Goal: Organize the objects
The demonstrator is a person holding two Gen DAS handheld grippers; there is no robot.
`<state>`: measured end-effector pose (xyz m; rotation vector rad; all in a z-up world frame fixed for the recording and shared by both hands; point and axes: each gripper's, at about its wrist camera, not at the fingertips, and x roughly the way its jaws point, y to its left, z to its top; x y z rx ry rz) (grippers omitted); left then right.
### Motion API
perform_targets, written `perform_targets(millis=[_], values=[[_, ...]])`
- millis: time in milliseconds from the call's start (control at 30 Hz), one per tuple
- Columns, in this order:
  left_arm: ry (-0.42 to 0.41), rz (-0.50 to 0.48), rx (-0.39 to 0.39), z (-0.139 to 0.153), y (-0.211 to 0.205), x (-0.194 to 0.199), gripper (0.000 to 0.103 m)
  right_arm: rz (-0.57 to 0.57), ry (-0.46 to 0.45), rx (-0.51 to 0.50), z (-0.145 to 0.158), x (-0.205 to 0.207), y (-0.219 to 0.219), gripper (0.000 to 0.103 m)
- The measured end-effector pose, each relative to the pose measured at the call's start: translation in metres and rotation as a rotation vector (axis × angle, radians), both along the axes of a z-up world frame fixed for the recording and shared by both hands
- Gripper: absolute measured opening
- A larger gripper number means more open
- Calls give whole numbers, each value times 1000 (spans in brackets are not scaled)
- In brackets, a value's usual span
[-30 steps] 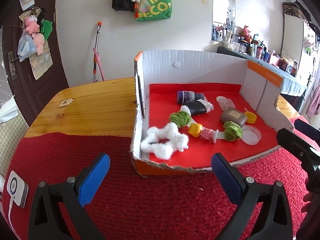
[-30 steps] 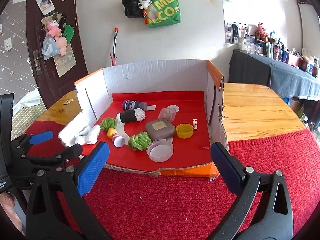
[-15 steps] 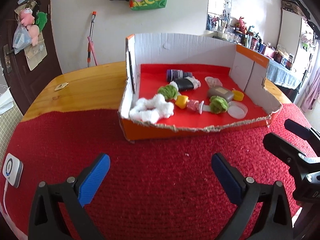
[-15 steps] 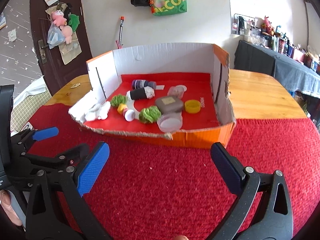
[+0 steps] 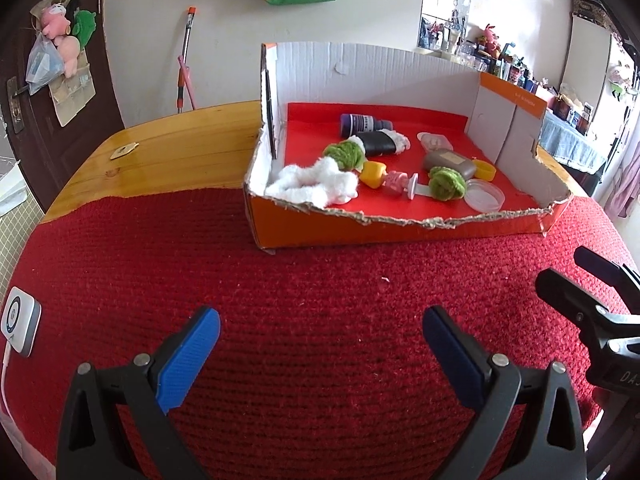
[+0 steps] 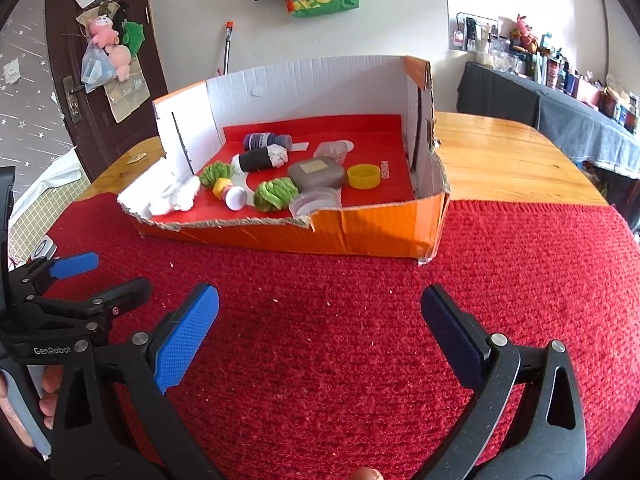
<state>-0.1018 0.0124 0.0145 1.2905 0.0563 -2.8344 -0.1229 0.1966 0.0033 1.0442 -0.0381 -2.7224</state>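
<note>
Orange cardboard box (image 5: 404, 229), long axis left-right; left gripper (image 5: 320, 346), right gripper (image 6: 320, 320) fingers wide, empty

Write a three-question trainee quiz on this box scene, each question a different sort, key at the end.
1. True or false: the left claw and the right claw are both open and hold nothing.
2. Multiple choice: in the cardboard box, the yellow cap lies nearest which wall? A. the tall right wall; B. the left wall; C. the back wall.
3. Fill in: the box's near end rests on the red ____, its far end on the wooden table.

Key: 1 true; 2 A; 3 mat.
</note>
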Motion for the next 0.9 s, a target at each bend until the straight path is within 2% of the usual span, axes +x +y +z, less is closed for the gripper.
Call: perform_targets(millis=[433,567,900], values=[[-46,-12,1,-12,2,-6,103,-15,-71,3,-18,-8,6,103],[-53,-12,-18,-13,5,-8,103,-13,-70,17,-18,-7,5,103],[-49,-19,0,-14,2,-9,103,-17,-73,61,-20,-8,-1,103]])
